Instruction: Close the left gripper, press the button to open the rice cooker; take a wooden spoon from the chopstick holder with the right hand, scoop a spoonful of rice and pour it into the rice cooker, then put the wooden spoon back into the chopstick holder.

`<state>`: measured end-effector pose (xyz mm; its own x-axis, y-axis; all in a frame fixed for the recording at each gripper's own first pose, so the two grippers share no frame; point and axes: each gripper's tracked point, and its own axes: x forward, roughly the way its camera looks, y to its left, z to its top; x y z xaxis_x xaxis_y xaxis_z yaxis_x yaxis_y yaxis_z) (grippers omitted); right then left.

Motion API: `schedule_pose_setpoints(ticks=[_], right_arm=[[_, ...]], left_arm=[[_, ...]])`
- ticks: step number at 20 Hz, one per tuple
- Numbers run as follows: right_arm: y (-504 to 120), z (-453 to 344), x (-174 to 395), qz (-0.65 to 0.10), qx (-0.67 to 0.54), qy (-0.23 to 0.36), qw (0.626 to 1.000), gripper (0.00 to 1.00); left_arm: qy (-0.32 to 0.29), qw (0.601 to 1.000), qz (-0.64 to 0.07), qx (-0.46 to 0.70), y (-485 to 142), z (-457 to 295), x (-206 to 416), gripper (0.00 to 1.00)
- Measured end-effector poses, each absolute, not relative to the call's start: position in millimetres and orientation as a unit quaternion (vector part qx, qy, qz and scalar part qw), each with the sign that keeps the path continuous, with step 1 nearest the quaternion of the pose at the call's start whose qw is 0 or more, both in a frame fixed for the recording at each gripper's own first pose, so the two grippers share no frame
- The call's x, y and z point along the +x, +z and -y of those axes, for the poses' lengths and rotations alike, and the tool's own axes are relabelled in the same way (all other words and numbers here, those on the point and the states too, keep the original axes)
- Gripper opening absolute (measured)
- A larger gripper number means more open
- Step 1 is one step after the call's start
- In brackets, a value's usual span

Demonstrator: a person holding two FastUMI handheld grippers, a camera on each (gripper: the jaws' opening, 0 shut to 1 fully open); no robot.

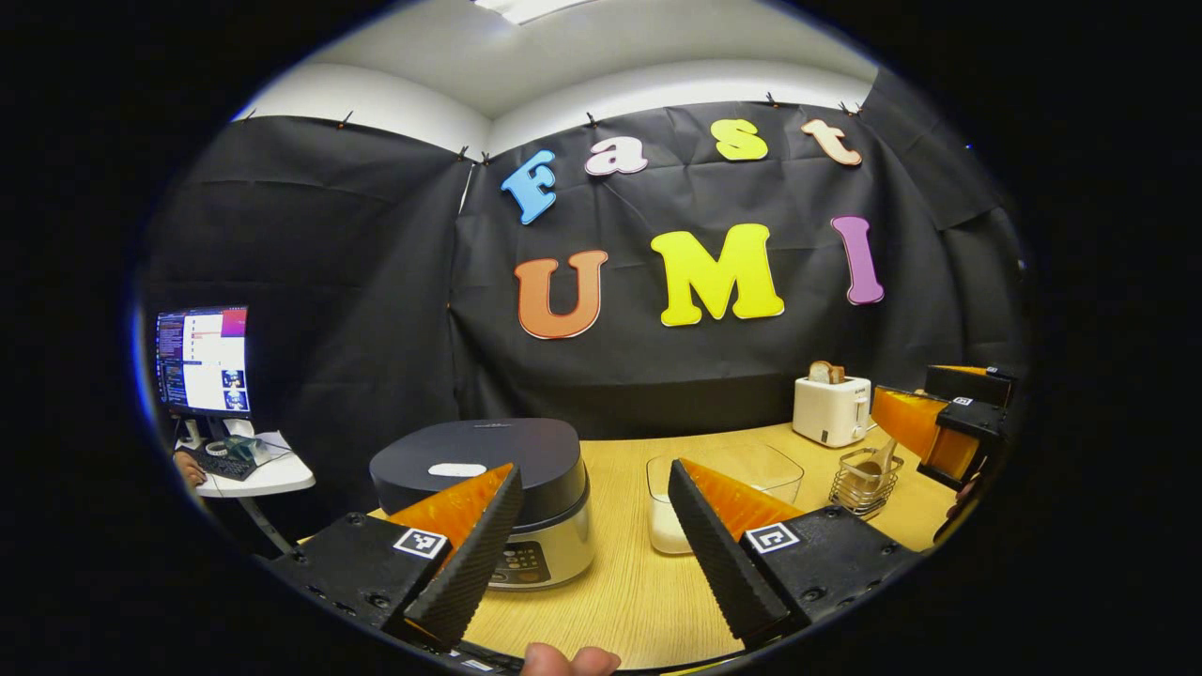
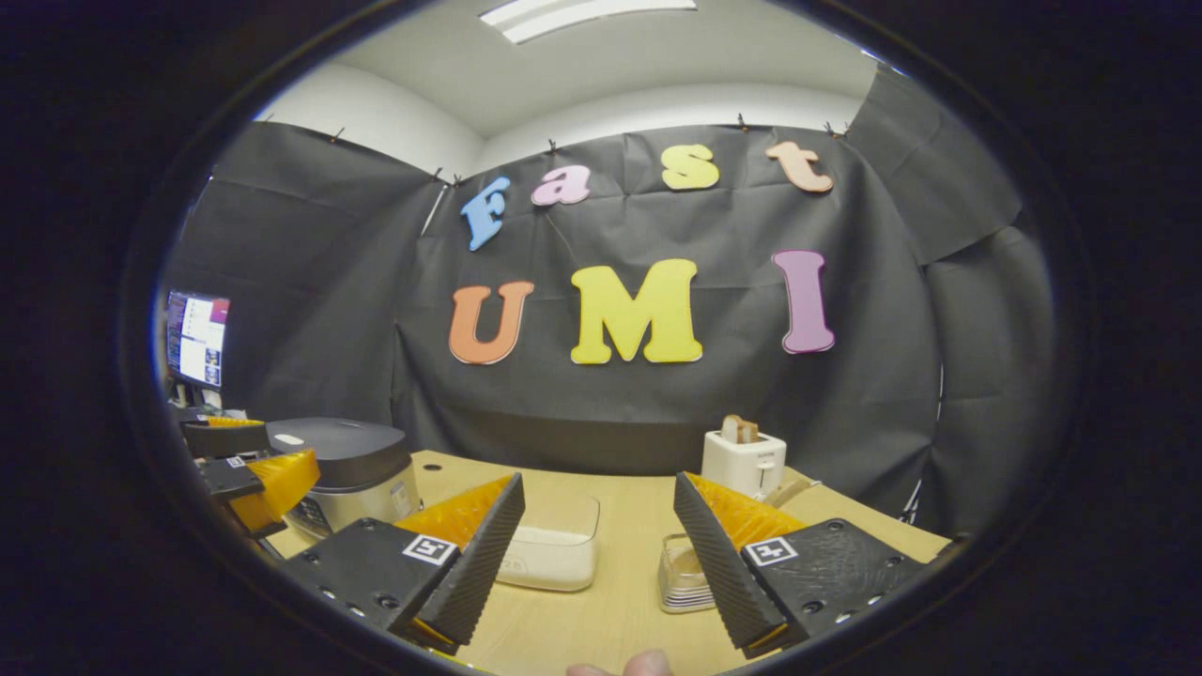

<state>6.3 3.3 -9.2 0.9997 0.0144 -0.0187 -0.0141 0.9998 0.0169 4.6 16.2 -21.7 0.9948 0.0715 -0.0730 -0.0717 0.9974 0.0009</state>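
Mock kitchen set inside a recording booth in an office-type room.

We see black cloth [image 2: 310,310] pinned up as walls around a wooden table [image 1: 620,582] carrying a rice cooker [image 1: 488,469], a toaster [image 1: 831,409] with bread, and a wire chopstick holder [image 1: 866,481]. Beyond the cloth we see white walls, a ceiling light panel [image 2: 582,14] and a side desk with a lit monitor [image 1: 204,361].

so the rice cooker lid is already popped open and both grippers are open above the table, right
Not quite: the rice cooker lid is closed, flat on top, as the left gripper view shows. Both the left gripper and the right gripper are open above the table.
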Motion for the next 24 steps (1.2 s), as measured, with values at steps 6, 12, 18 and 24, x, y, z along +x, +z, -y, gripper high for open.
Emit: schedule_pose_setpoints(ticks=[6,12,18,24], right_arm=[[-16.0,-7.7,8.1,-0.009,-0.002,0.023,1.000,0.95],[-18.2,-4.4,16.3,-0.012,-0.004,0.059,0.998,0.95],[-38.3,6.1,17.2,-0.026,-0.004,0.087,0.996,0.95],[-43.2,11.2,19.3,-0.028,0.003,0.106,0.994,0.95]], left_arm=[[0.055,0.998,-0.030,-0.004,-25.5,-18.4,8.2,0.99],[0.071,0.996,-0.050,-0.021,-34.6,-14.5,9.8,0.99],[0.113,0.991,-0.068,-0.004,-27.2,-55.9,5.0,0.98],[0.101,0.989,-0.101,-0.023,-10.7,-81.0,11.1,0.91]])
